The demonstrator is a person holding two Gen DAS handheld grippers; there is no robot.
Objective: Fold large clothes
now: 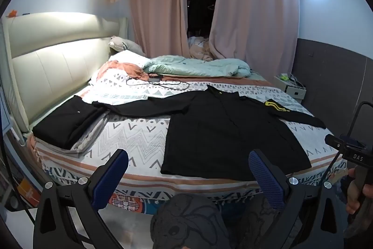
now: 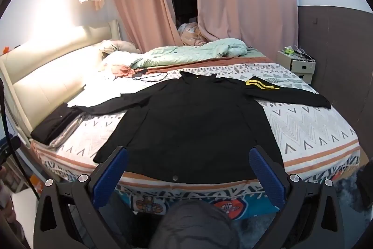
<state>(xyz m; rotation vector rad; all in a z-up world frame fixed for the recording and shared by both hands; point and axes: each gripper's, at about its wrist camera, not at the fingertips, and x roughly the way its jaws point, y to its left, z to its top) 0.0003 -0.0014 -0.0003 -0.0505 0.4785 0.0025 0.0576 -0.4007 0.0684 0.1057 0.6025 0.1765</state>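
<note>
I have the black long-sleeved shirt (image 2: 193,123) spread flat on the bed (image 2: 314,132), unfolded. Both left tongs (image 1: 188,175) and right tongs (image 2: 188,173) hang released, short of its hem. Next, I'd probably grasp a sleeve.

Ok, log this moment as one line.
left gripper open | right gripper open | black shirt flat on bed, unfolded

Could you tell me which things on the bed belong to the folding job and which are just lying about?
Job: black shirt spread flat; folded black garment; left gripper and right gripper, both open.

Lying about: mint duvet; black cable; nightstand.
</note>
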